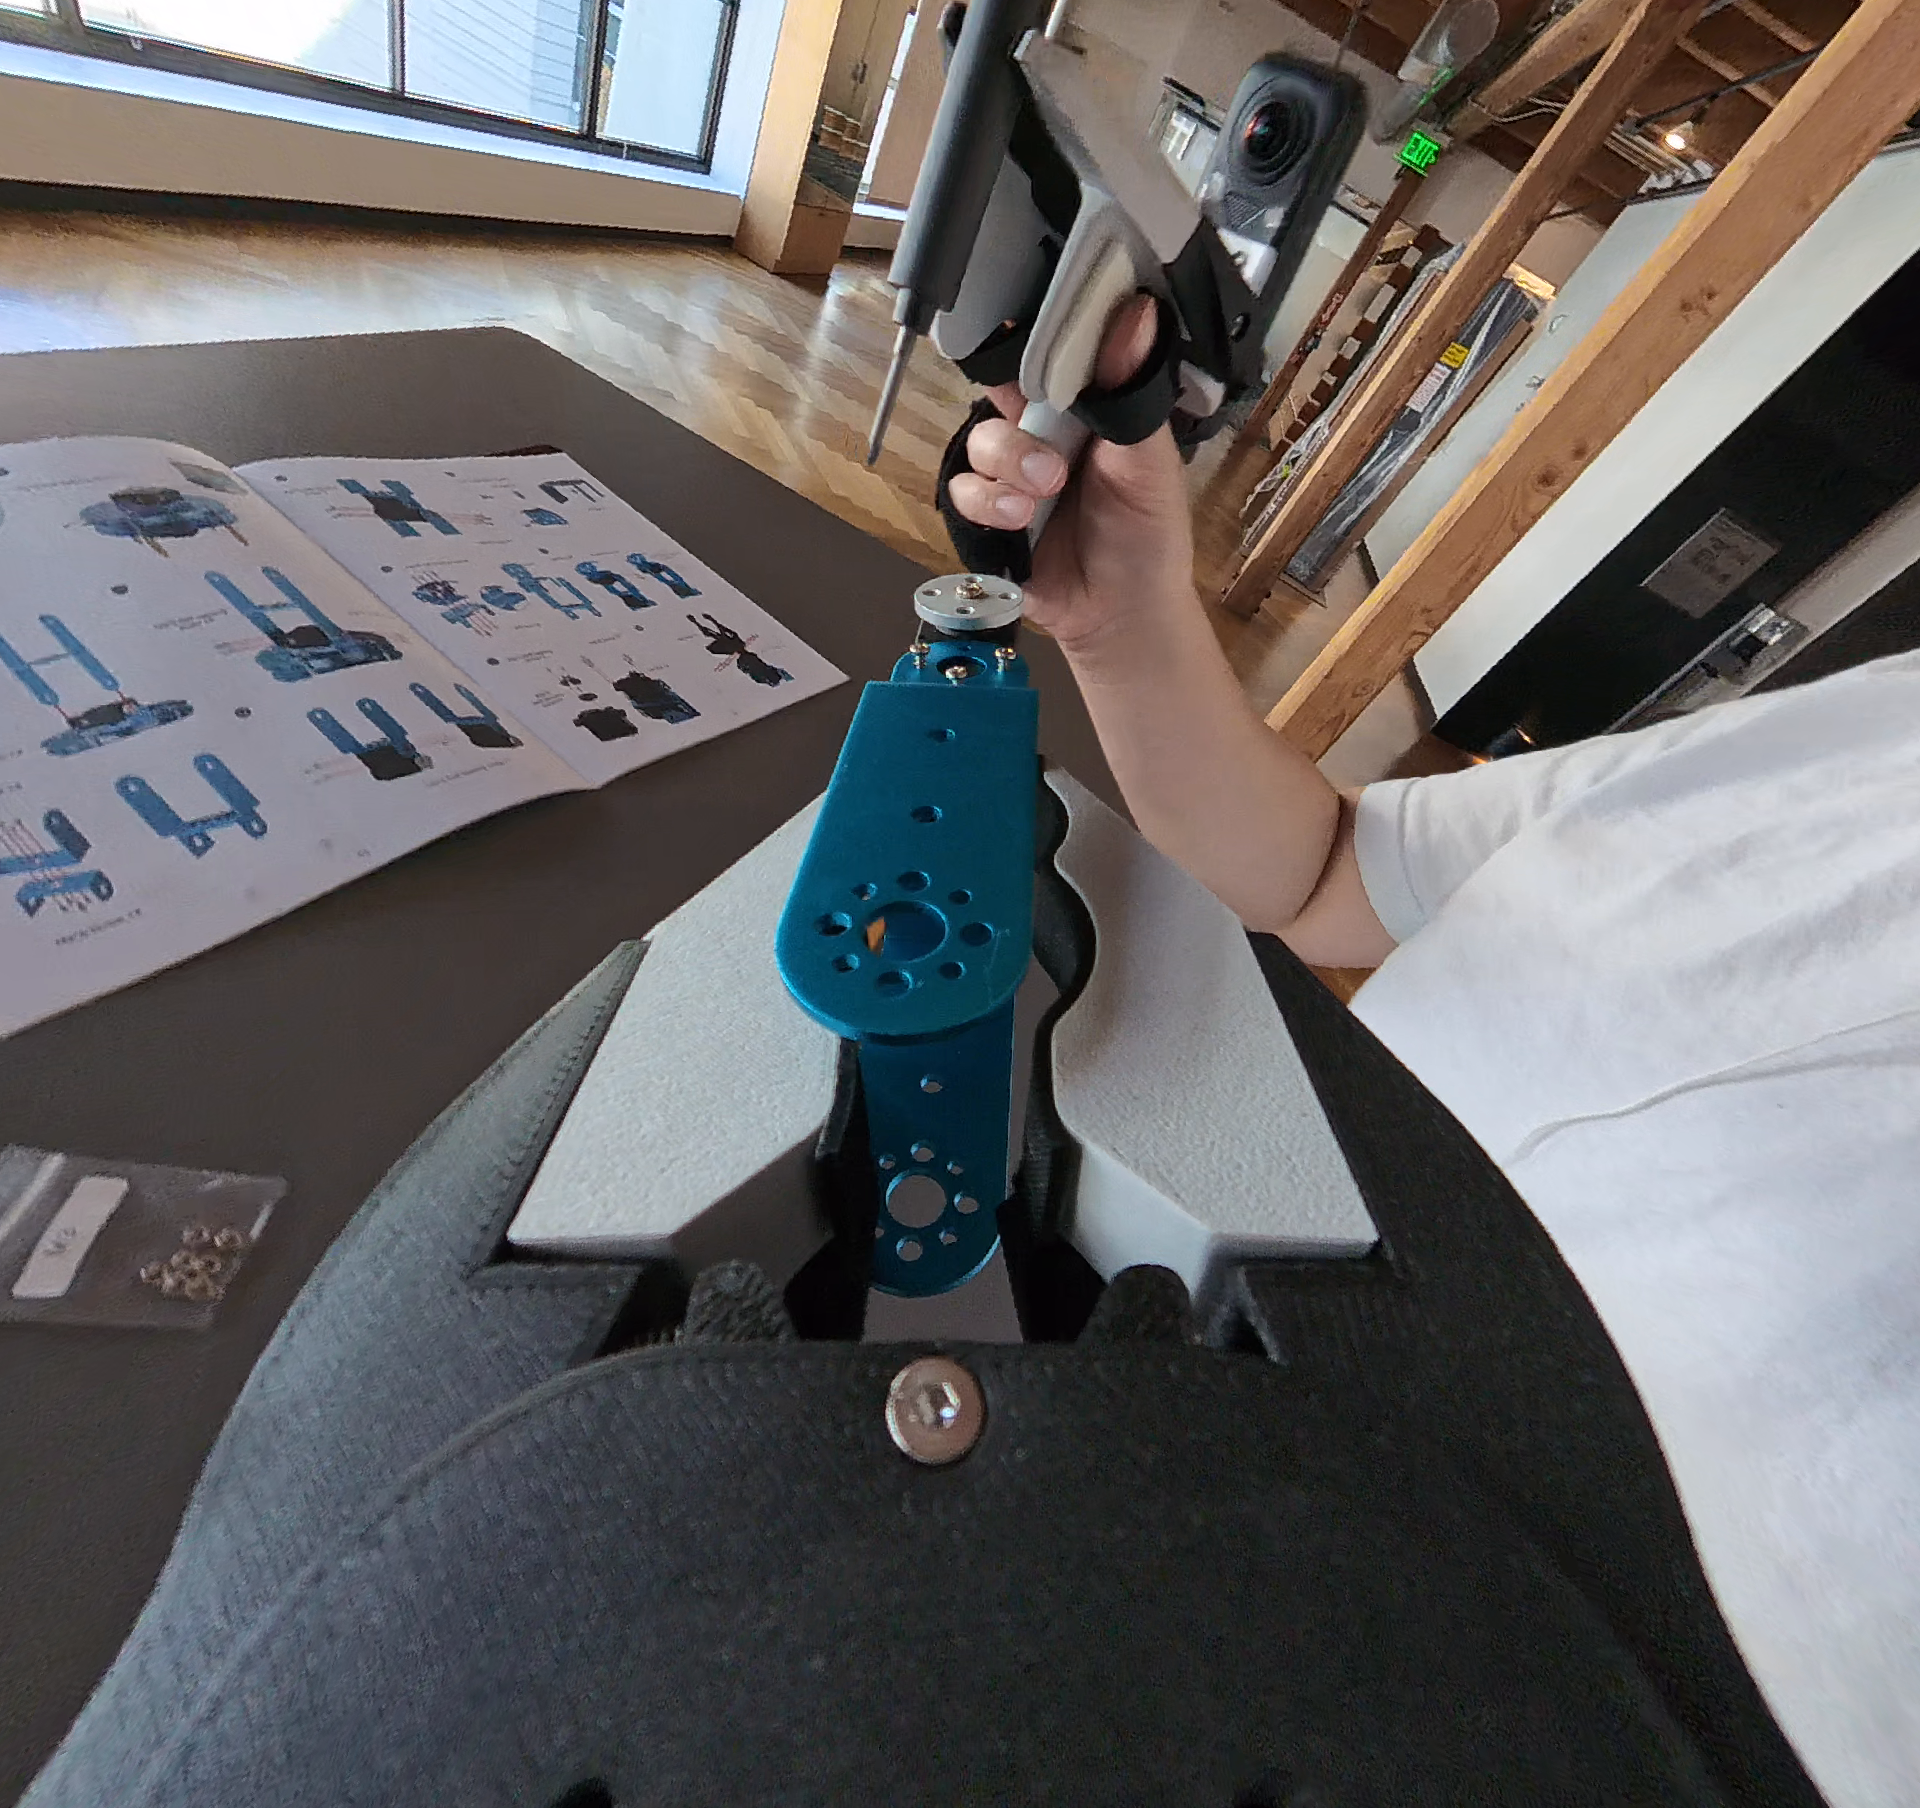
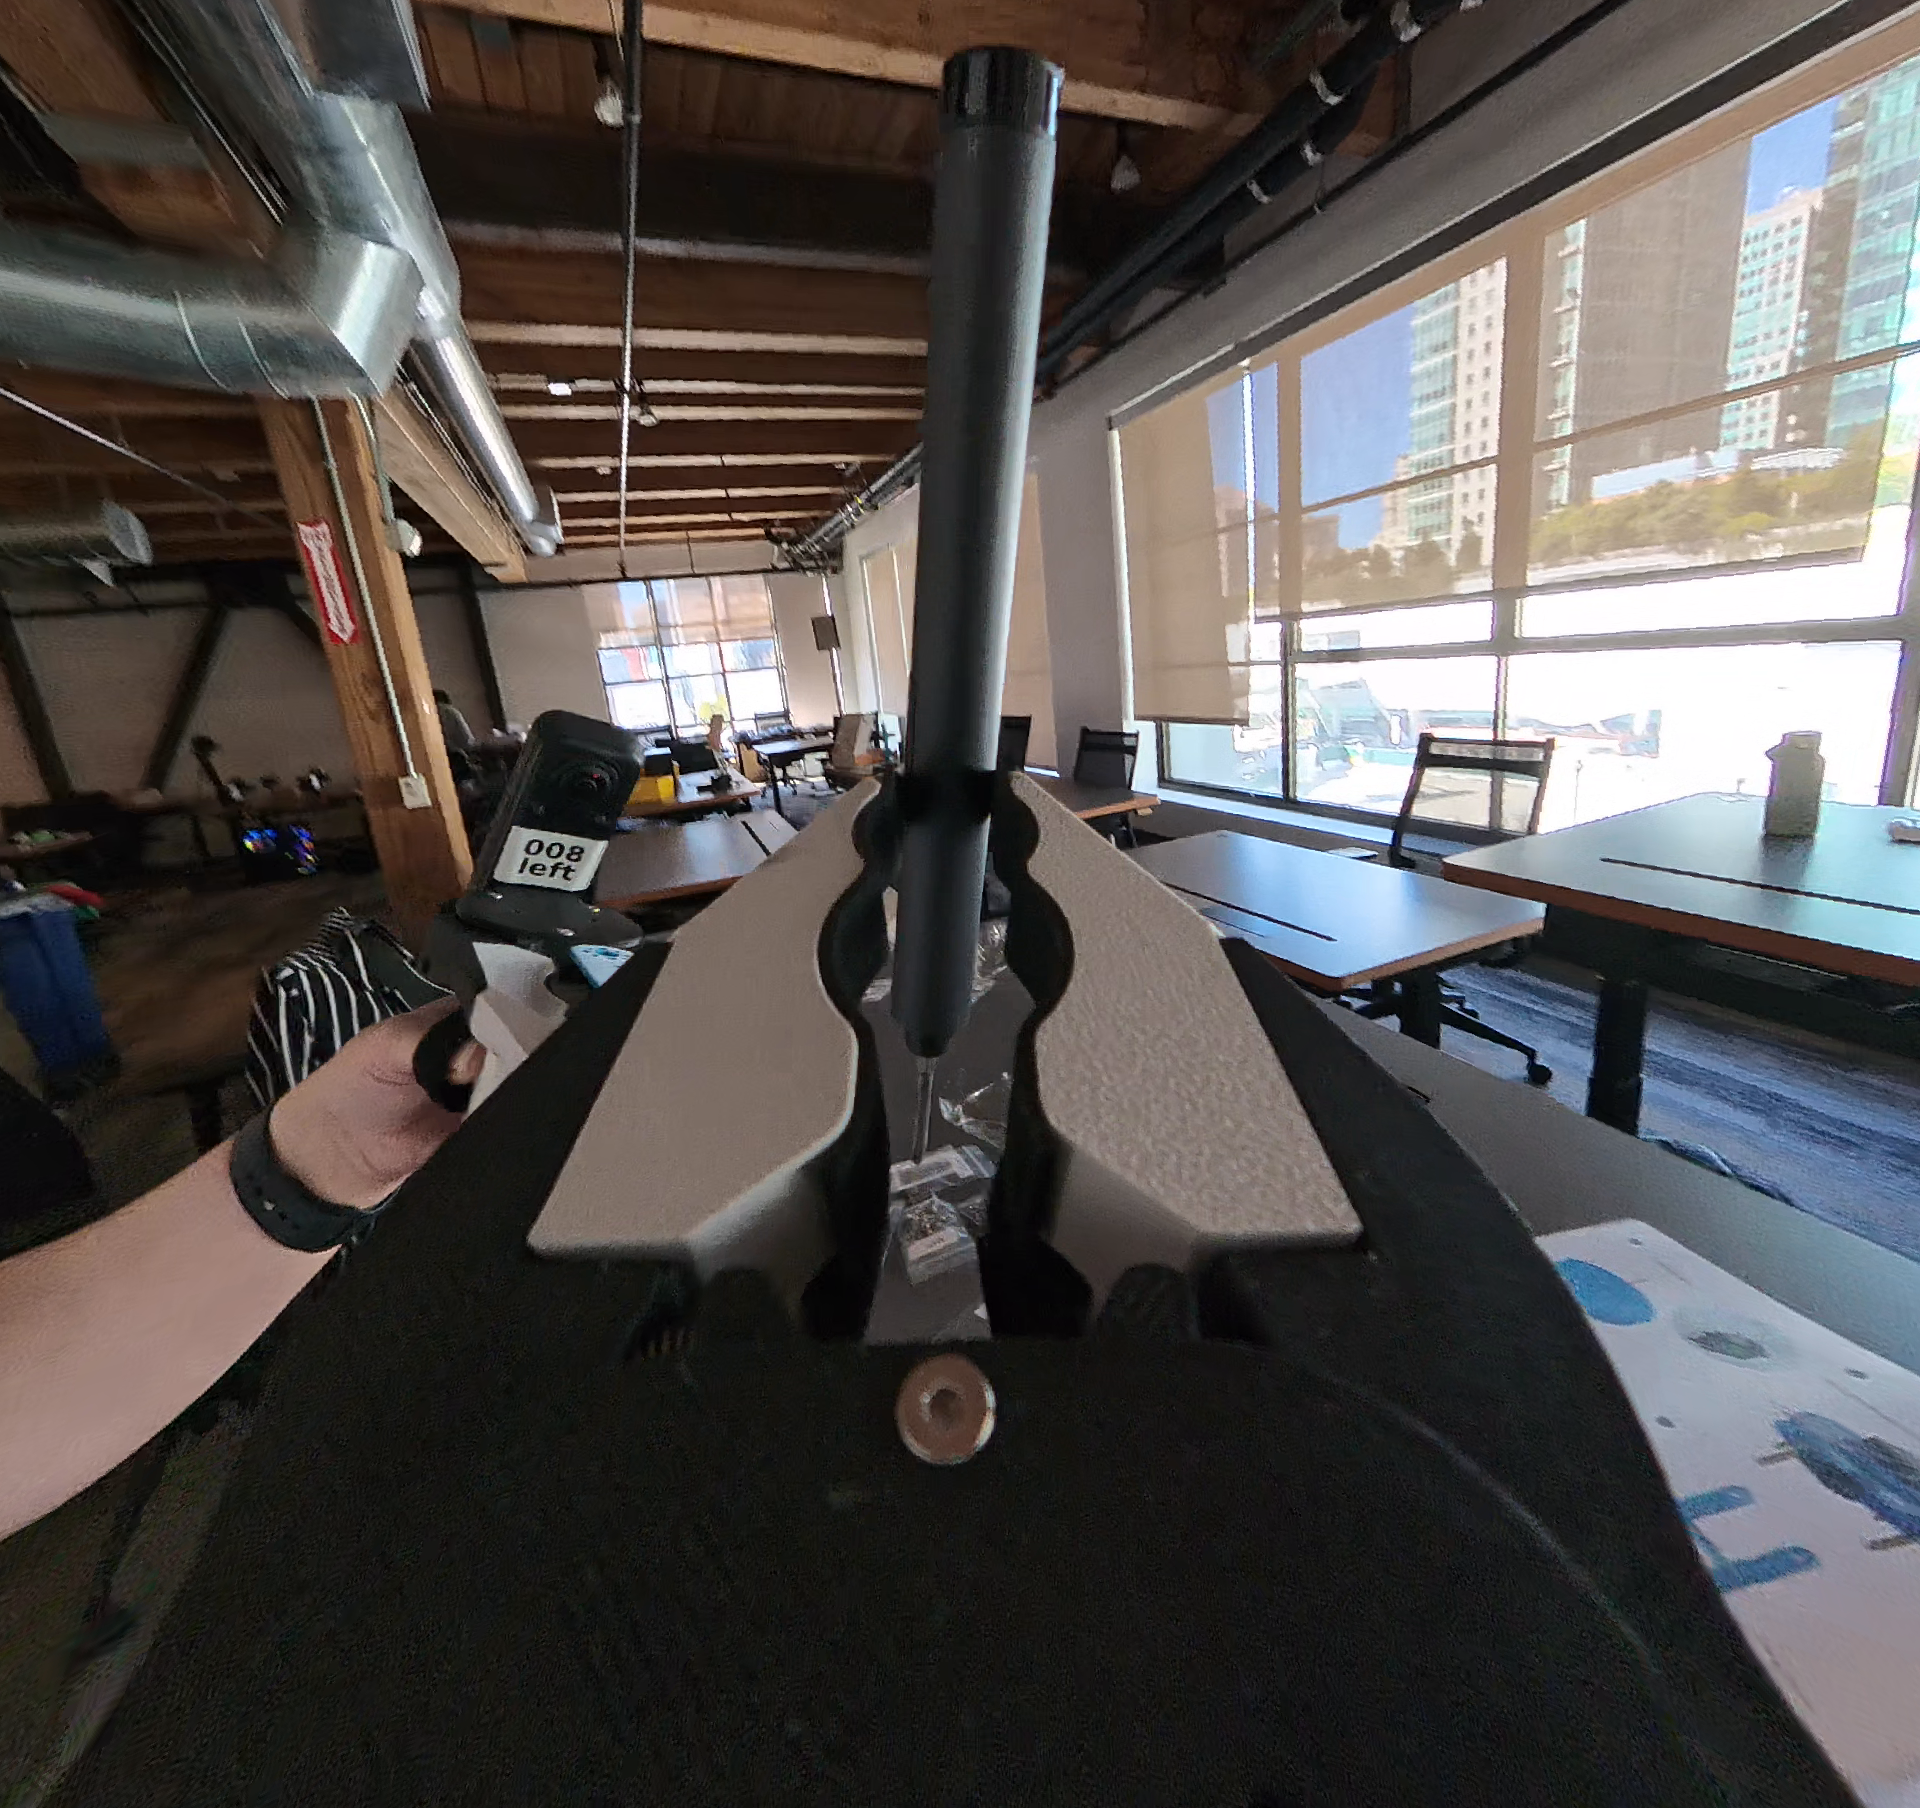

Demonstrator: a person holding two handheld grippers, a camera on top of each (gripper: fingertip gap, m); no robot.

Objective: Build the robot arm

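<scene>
Above the dark worktop (image 1: 312, 1031), left gripper (image 1: 935, 927) has its fingers (image 1: 707, 1062) clamped on a blue metal bracket (image 1: 914, 885), held w/ its silver hub (image 1: 966, 605) pointing away. Right gripper (image 2: 940, 885), fingers (image 2: 1174, 1052) closed round a grey screwdriver (image 2: 966, 553), sits up & beyond the hub; bit tip not touching it. Open instruction booklet (image 1: 343, 678) lies on worktop to the left, small bag of nuts (image 1: 135, 1249) nearer the camera.
</scene>
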